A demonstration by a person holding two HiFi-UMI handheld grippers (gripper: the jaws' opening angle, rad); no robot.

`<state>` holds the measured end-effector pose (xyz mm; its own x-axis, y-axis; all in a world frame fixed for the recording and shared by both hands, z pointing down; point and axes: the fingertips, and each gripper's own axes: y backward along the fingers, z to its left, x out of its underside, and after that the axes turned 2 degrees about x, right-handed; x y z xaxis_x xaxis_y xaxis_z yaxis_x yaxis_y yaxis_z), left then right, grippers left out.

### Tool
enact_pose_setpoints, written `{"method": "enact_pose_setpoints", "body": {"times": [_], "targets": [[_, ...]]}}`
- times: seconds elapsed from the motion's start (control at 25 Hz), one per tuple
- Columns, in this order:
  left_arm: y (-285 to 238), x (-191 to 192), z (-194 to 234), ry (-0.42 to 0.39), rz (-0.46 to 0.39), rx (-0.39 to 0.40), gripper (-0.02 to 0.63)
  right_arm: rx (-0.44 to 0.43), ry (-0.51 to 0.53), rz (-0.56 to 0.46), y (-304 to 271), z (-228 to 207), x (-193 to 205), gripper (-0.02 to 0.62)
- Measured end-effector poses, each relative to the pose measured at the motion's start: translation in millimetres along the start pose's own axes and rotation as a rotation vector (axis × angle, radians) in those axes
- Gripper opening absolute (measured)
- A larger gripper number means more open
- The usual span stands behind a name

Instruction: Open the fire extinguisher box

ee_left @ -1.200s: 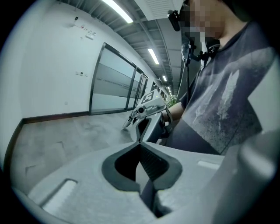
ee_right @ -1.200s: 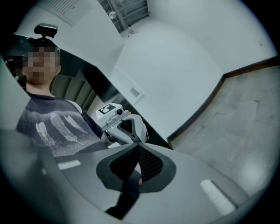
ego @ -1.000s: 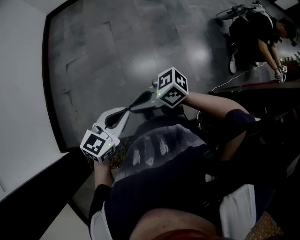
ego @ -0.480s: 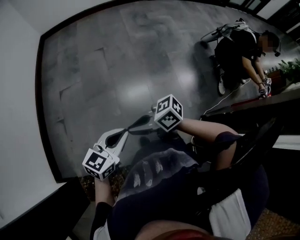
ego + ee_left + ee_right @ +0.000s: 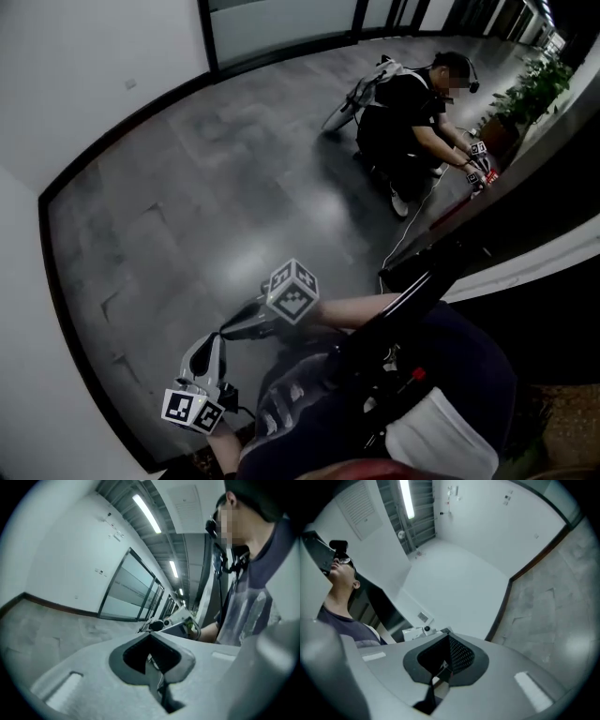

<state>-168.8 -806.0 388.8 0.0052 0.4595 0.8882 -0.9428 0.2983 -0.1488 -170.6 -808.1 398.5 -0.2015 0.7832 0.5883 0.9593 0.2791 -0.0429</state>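
No fire extinguisher box shows in any view. In the head view my left gripper (image 5: 217, 341) is low at the left, its marker cube near the bottom edge. My right gripper (image 5: 231, 329) reaches in from the right, so the two tips almost meet above the grey floor (image 5: 206, 187). Each gripper has its jaws together with nothing between them. The left gripper view has its shut jaws (image 5: 151, 633) aimed at my right gripper (image 5: 174, 620) and my torso. The right gripper view has its shut jaws (image 5: 448, 634) aimed at my left gripper (image 5: 423, 631) and a white wall.
A second person (image 5: 408, 117) crouches on the floor at the far right, working with grippers by a dark ledge (image 5: 487, 202). Potted plants (image 5: 534, 89) stand beyond. A white wall with a black baseboard (image 5: 56, 281) runs along the left.
The head view has swung up the corridor. Both grippers now sit lower and further left in the picture, still tip to tip and shut. The crouching person is further into view.
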Motion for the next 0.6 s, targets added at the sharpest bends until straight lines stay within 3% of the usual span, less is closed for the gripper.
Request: {"method": "enact_pose_setpoints", "body": {"times": [0.08, 0.28, 0.44, 0.6], "targets": [[-19.8, -13.7, 3.8, 0.021, -0.052, 0.009, -0.002, -0.004, 0.000, -0.073, 15.2, -3.6, -21.0, 0.002], [-74.0, -37.0, 22.7, -0.152, 0.056, -0.021, -0.002, 0.116, 0.067, -0.130, 66.2, -32.3, -53.1, 0.002], [-103.1, -48.1, 43.2, -0.156, 0.043, -0.020, -0.002, 0.218, 0.051, -0.228, 117.1, -62.1, -78.3, 0.002], [-136.2, -52.4, 46.6, -0.154, 0.069, -0.050, -0.002, 0.251, 0.059, -0.310, 164.8, -80.1, -113.7, 0.002]]}}
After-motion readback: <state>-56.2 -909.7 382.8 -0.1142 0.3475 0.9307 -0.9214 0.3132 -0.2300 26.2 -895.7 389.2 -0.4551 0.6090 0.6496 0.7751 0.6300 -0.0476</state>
